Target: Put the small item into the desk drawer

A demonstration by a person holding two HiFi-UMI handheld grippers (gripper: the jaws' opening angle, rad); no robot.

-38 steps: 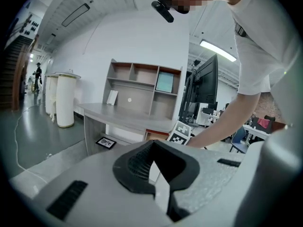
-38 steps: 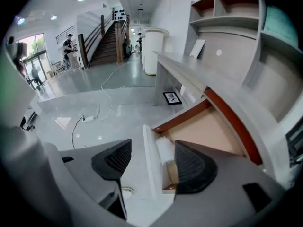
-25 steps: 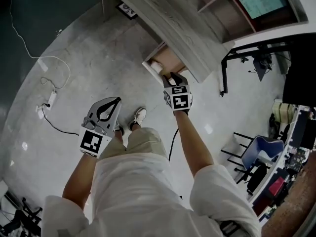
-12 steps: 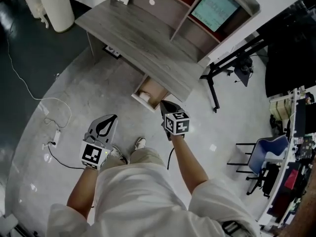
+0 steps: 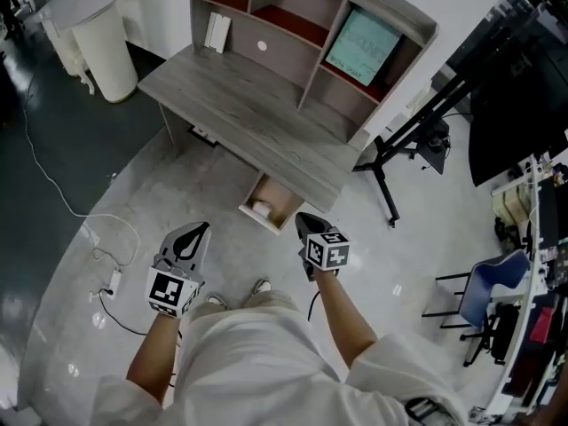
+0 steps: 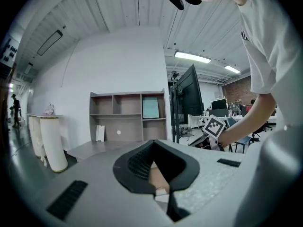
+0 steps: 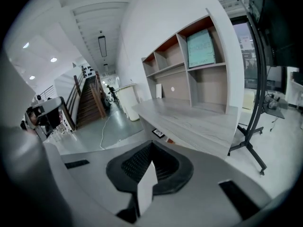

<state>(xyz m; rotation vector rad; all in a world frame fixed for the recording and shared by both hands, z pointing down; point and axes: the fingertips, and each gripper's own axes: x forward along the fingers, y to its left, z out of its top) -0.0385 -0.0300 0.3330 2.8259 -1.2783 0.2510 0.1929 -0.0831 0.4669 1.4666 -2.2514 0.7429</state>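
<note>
My left claw [image 5: 203, 227] and right claw [image 5: 302, 218] are both pressed together. The small white item [image 5: 262, 209] lies in the open drawer [image 5: 280, 195] under the bench [image 5: 240, 114], near my right claw, apart from it.

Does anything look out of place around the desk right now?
Only the drawer: it stands pulled out beneath the desk, a small pale item lying inside. Nothing spilled or damaged shows.
</note>
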